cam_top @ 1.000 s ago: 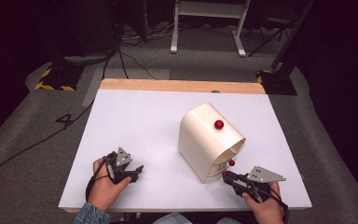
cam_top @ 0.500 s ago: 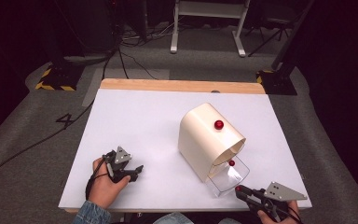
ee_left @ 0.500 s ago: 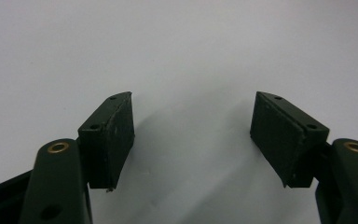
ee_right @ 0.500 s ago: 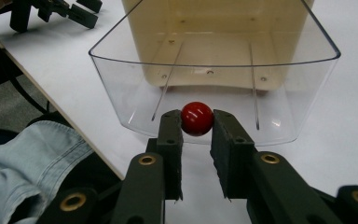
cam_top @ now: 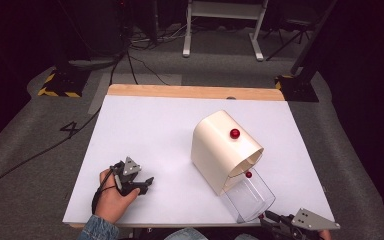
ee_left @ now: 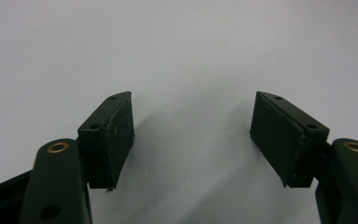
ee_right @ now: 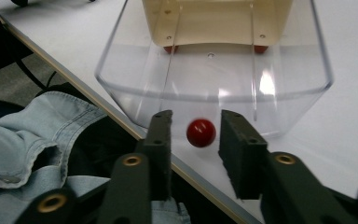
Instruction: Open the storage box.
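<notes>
A cream, round-topped box [cam_top: 220, 145] lies on the white table [cam_top: 145, 130] with a red knob [cam_top: 235, 133] on top. A clear drawer [cam_top: 247, 197] sticks out of its mouth toward the front edge, with a small red ball [cam_top: 248, 174] at the mouth. In the right gripper view the clear drawer [ee_right: 214, 79] carries a red knob [ee_right: 201, 132] on its front wall. My right gripper [ee_right: 193, 121] is open, its jaws either side of that knob with small gaps. The right gripper [cam_top: 267, 218] sits at the table's front edge. My left gripper [cam_top: 147, 182] rests open on the table [ee_left: 191, 46], and between the left gripper's [ee_left: 193, 135] jaws is nothing.
A wooden strip [cam_top: 195, 91] borders the table's far edge. A denim sleeve [ee_right: 37, 126] lies below the front edge, left of the right jaws. Cables and a yellow-black marked block [cam_top: 55, 90] lie on the grey floor beyond.
The clear drawer has slid out of the box toward the front edge as my right gripper drew back. The left gripper has stayed where it was.
</notes>
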The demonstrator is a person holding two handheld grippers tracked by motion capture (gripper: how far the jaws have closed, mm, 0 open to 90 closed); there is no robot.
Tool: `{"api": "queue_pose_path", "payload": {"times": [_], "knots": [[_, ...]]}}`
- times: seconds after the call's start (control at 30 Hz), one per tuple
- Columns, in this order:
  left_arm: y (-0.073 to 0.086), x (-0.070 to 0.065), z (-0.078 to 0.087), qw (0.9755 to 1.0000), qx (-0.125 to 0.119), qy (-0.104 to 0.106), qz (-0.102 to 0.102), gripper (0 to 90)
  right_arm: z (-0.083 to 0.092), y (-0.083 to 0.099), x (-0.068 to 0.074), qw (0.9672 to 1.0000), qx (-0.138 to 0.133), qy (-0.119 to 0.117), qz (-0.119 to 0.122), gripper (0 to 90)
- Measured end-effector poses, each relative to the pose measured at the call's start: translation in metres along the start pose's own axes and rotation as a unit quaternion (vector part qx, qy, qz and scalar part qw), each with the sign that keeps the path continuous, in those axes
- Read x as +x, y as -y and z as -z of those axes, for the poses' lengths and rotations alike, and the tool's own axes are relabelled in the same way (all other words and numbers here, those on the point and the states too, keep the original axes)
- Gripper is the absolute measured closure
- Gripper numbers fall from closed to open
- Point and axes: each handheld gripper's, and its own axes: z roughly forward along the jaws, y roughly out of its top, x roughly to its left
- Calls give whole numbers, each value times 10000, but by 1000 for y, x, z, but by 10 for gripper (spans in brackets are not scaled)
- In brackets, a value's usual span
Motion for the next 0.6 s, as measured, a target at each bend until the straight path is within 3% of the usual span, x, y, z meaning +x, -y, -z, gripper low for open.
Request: {"api": "queue_pose_path", "payload": {"times": [0.23, 0.37, 0.6], "knots": [[0, 1, 0, 10000, -4, 19, 11, 304, 12, -9, 0, 9997, -249, -45, -21, 593], [0, 2, -1, 10000, -6, 40, 18, 303, 14, -21, -2, 9991, -414, 17, 96, 580], [1, 1, -1, 10000, -20, 34, 23, 303, 8, -46, -7, 9979, -609, 13, 240, 577]]}}
